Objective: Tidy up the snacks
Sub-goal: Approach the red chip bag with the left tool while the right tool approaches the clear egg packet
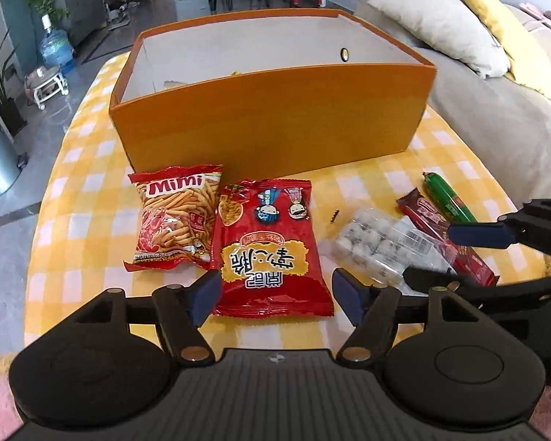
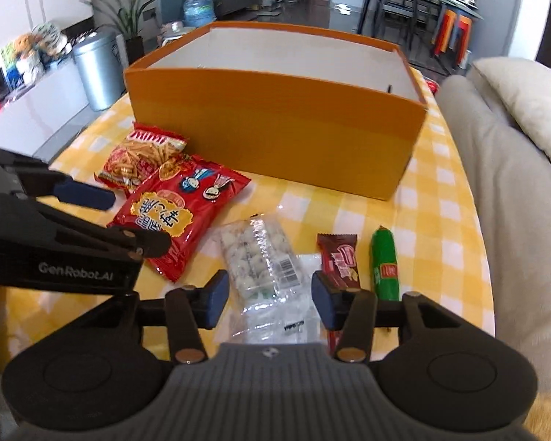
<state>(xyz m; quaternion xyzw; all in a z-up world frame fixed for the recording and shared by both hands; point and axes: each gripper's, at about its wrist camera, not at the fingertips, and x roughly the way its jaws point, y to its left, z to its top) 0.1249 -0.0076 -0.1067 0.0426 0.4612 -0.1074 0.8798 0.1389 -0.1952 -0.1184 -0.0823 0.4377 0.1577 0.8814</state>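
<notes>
Both claws are spread wide with nothing between their pads. From its own camera the left claw (image 1: 274, 299) hangs low over the near end of the big red snack bag (image 1: 266, 246), a blue pad on each side of the bag's bottom edge; whether the pads touch it I cannot tell. The right claw (image 2: 269, 299) straddles the clear pack of white sweets (image 2: 259, 257) the same way, its pads beside the wrapper's near half.

All the snacks lie flat on the desk (image 1: 77, 169), which wears a yellow-and-white checked cloth. Just left of the big red bag lies the Mimi stick snack bag (image 1: 176, 217), its right edge tucked under the red one. To the right of the clear pack come the brown wrapped bar (image 2: 339, 261) and then the green sausage (image 2: 385, 262), side by side and close together, both pointing away from the camera.

Beyond the snacks stands the orange box (image 1: 272, 117), open-topped with a pale lining; something small shows just above its front wall, too hidden to name. Past the desk's right edge is a sofa (image 1: 496, 117) with a cream cushion (image 1: 440, 25).
</notes>
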